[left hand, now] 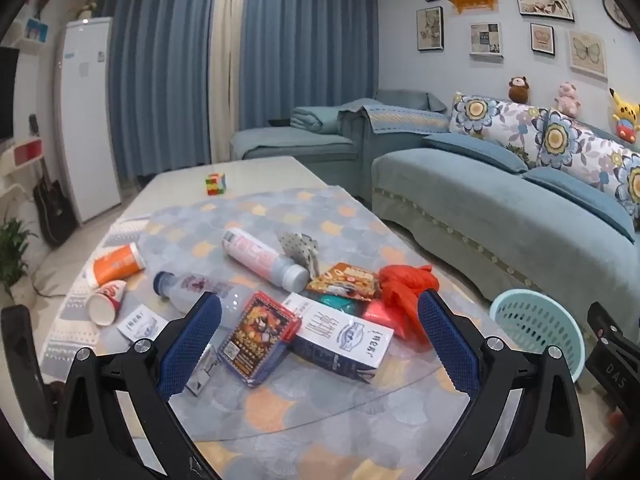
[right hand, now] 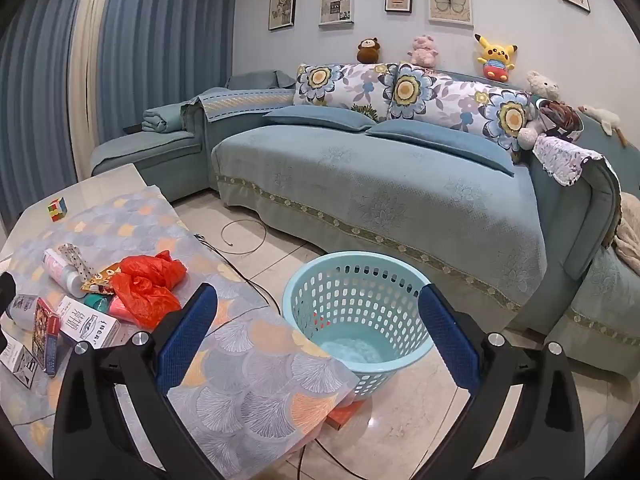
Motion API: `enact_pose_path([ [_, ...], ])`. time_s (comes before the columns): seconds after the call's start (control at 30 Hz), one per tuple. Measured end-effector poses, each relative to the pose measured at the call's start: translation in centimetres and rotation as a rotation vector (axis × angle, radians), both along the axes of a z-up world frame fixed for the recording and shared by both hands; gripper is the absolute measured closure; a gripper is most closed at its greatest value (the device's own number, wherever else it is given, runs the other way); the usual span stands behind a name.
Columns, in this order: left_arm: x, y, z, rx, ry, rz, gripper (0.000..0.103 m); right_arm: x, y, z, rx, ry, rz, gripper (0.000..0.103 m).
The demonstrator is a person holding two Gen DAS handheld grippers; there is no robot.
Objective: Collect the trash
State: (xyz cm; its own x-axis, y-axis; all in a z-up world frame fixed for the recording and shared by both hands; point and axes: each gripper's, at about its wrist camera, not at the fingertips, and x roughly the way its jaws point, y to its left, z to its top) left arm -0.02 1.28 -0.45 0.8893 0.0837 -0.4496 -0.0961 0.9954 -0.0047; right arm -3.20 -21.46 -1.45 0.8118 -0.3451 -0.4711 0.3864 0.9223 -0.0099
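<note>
Trash [left hand: 336, 336] on table [left hand: 248, 172] — basket [right hand: 356, 316] beside.

Both wrist views look down, sharing table [left hand: 180, 184] and basket [right hand: 360, 276].

Both wrist views evenly lit by cool, diffuse indoor light; no hard shadows, only soft ones under the litter on the surface [left hand: 280, 408]. Colour cast bluish throughout. Strong fisheye distortion: curtains [left hand: 168, 80] and sofa [right hand: 380, 208] bow outward, black vignette fills all four corners. Mild glare on the white fridge [left hand: 86, 112] and on the floor tiles [right hand: 404, 420] beside the basket [right hand: 356, 320]. Centre reasonably sharp, print on the boxes partly legible; edges soften and smear. No motion blur evident.
</note>
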Motion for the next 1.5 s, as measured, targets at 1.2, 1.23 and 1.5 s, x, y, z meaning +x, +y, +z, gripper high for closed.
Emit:
enact_pose_path([
  [1.2,-0.6,0.1,0.2,-0.031,-0.028,-0.013,0.008,-0.5,0.0,0.7,-0.045,0.014,-0.02,0.007],
  [1.23,-0.6,0.1,0.2,-0.031,-0.028,-0.014,0.008,-0.5,0.0,0.7,-0.042,0.011,-0.02,0.007],
  [1.5,-0.6,0.1,0.2,-0.033,-0.028,-0.014,0.008,-0.3,0.3,0.4,-0.032,0.017,-0.012,0.007],
])
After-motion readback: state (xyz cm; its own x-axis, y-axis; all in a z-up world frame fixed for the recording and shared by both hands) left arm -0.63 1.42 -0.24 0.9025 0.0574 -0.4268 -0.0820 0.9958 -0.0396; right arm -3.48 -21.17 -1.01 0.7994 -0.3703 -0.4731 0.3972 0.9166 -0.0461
